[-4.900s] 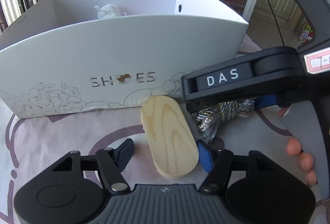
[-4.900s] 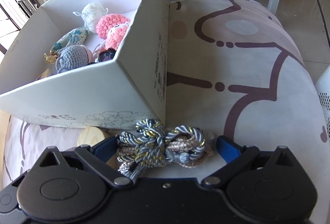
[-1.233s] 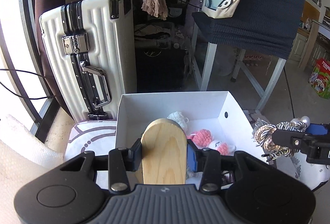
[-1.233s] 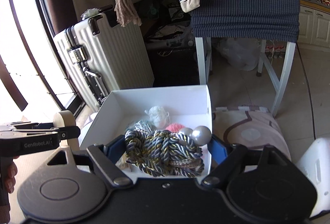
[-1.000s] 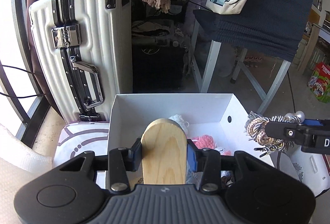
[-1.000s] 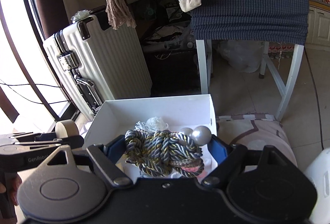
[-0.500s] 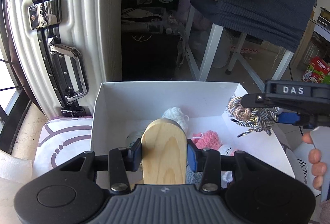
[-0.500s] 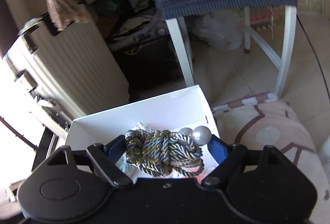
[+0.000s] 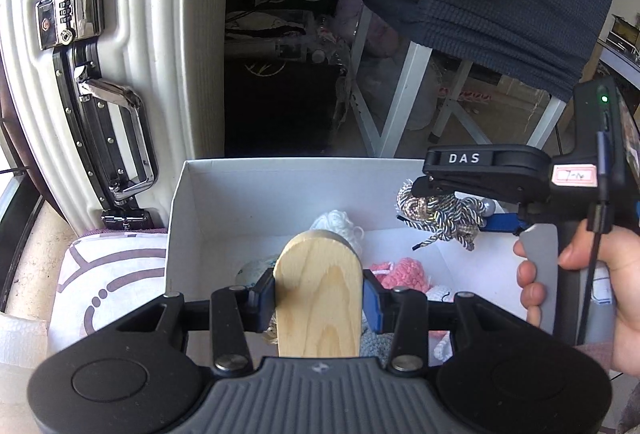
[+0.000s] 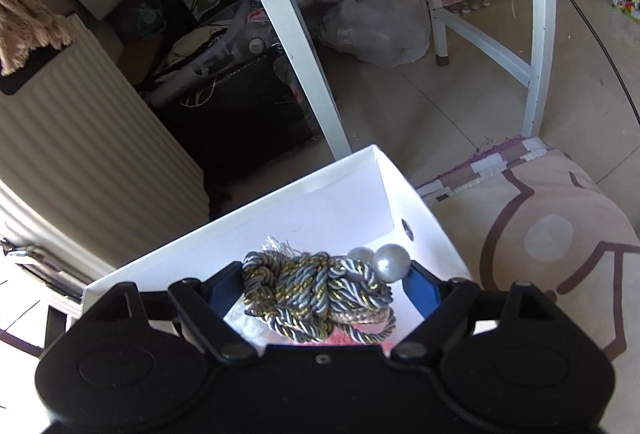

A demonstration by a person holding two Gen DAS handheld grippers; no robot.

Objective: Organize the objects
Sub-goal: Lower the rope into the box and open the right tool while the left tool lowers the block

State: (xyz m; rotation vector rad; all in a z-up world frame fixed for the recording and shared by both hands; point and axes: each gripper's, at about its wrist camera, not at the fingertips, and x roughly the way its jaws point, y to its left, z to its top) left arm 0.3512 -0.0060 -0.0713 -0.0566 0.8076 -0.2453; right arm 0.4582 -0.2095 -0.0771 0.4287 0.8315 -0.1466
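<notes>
My left gripper (image 9: pixel 319 292) is shut on an oval wooden board (image 9: pixel 318 290), which it holds upright over the near side of the open white shoe box (image 9: pixel 256 190). My right gripper (image 10: pixel 320 288) is shut on a knotted bundle of grey, gold and white cord (image 10: pixel 312 294) with two pearl beads (image 10: pixel 390 261). It hangs above the right part of the box (image 10: pixel 320 202). From the left wrist view the right gripper (image 9: pixel 452 206) comes in from the right in a hand (image 9: pixel 576 266), with the cord bundle (image 9: pixel 440 212) over the box. Inside lie a white yarn ball (image 9: pixel 336 226) and pink crochet toys (image 9: pixel 400 272).
The box stands on a patterned cushion (image 10: pixel 540 234). A white ribbed suitcase (image 9: pixel 104 66) stands just behind the box at the left. Behind it are white table legs (image 10: pixel 308 82), a dark blue cloth (image 9: pixel 520 2), bags and clutter on a tiled floor.
Both grippers have sunk toward the box. The right one has moved left, over the box's right side, and rolled, so its view now tilts. Neither grip has changed.
</notes>
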